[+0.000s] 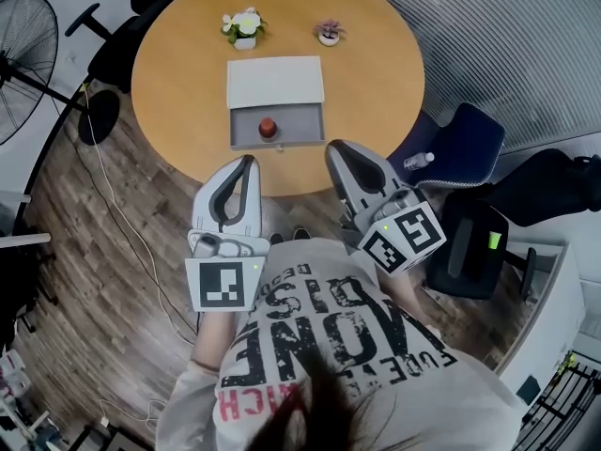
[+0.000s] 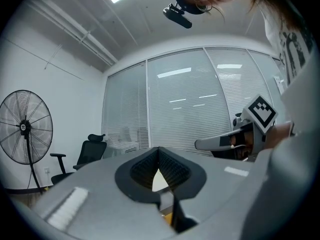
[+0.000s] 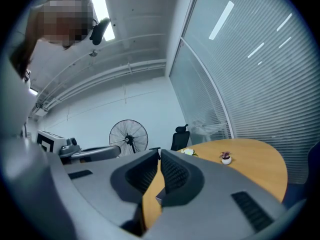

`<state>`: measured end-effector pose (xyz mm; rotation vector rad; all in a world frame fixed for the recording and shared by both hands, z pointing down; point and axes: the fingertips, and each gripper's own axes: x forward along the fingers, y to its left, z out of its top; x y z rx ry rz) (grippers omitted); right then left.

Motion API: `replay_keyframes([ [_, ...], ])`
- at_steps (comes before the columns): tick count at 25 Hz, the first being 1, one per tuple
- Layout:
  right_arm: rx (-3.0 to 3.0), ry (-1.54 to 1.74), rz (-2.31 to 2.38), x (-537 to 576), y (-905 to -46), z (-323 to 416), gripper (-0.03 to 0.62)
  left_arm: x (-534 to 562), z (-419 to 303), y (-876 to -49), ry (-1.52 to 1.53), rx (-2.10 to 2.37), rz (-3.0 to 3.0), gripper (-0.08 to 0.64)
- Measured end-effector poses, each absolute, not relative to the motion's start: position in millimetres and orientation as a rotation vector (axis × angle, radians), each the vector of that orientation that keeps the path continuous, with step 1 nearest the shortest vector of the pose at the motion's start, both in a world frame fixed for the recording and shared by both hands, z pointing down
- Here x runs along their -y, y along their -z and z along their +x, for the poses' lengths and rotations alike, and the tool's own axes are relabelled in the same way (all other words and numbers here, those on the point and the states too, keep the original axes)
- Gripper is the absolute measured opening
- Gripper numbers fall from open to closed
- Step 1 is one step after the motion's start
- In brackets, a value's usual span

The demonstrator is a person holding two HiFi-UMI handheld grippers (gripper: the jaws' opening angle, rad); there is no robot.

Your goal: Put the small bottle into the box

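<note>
A grey box [image 1: 275,83] stands on the round wooden table [image 1: 178,73], and its drawer [image 1: 300,125] is pulled out toward me. A small bottle with a red cap [image 1: 268,128] stands inside the drawer. Both grippers hover short of the table's near edge, close to my body, and point at the box. My left gripper [image 1: 249,161] is shut and holds nothing; its closed tips [image 2: 159,150] fill the left gripper view. My right gripper [image 1: 334,147] is also shut and empty, its tips [image 3: 159,152] meeting in front of the table [image 3: 250,159].
Two small potted plants [image 1: 244,26] [image 1: 329,33] stand behind the box. A blue chair [image 1: 460,144] with a clear bottle [image 1: 419,161] on it sits right of the table. A black chair [image 1: 474,247] is nearer me, a standing fan [image 1: 23,36] at far left.
</note>
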<state>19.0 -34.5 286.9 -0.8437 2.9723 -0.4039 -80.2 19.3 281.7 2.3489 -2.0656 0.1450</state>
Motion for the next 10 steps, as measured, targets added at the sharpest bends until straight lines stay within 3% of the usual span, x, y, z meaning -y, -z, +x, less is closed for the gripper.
replay_keyframes([
  [10,-2.991,0.447,-0.883,33,-300,19,0.023,5,-93,-316,-0.232,1.962,2.393,0.012],
])
